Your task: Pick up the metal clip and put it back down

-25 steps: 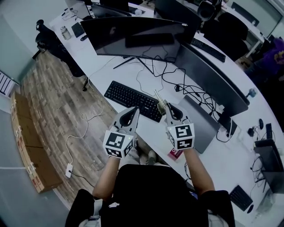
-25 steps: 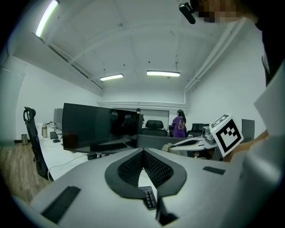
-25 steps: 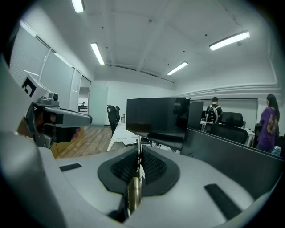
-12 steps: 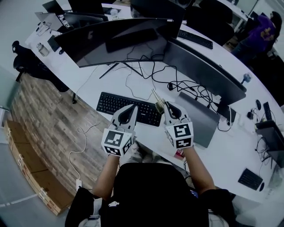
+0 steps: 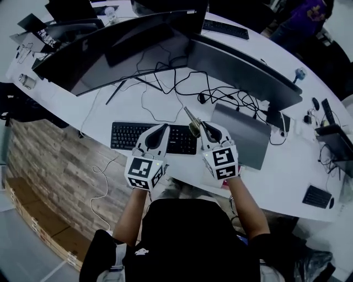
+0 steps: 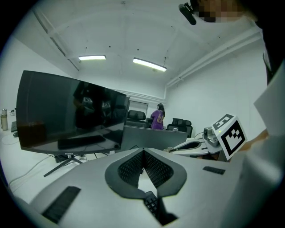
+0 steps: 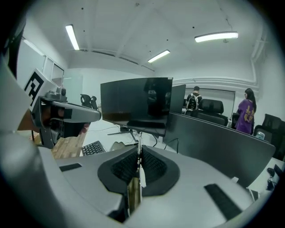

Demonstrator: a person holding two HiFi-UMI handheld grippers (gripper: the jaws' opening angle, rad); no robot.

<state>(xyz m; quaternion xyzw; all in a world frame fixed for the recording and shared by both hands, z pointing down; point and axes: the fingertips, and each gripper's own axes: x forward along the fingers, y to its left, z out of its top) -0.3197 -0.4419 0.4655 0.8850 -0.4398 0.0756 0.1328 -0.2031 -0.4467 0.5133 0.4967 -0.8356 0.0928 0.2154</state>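
Observation:
The metal clip (image 5: 191, 121) is a thin silvery strip with a brass-coloured part. It sticks up and to the left from my right gripper (image 5: 202, 128), which is shut on it above the right end of the black keyboard (image 5: 128, 135). In the right gripper view the clip (image 7: 134, 192) stands edge-on between the pads of that gripper (image 7: 139, 149). My left gripper (image 5: 160, 134) hovers over the keyboard just to the left, apart from the clip. Its jaws (image 6: 143, 151) meet at the tips with nothing between them.
The white desk (image 5: 99, 113) carries a curved dark monitor (image 5: 110, 49), a second monitor (image 5: 242, 71), loose black cables (image 5: 165, 82) and a grey closed laptop (image 5: 242, 135). Wooden floor (image 5: 49, 165) lies to the left. A person in purple (image 5: 303, 14) sits far back.
Both grippers have moved forward and down, now over the keyboard. The right gripper has kept its hold on the clip. The left stays shut and empty.

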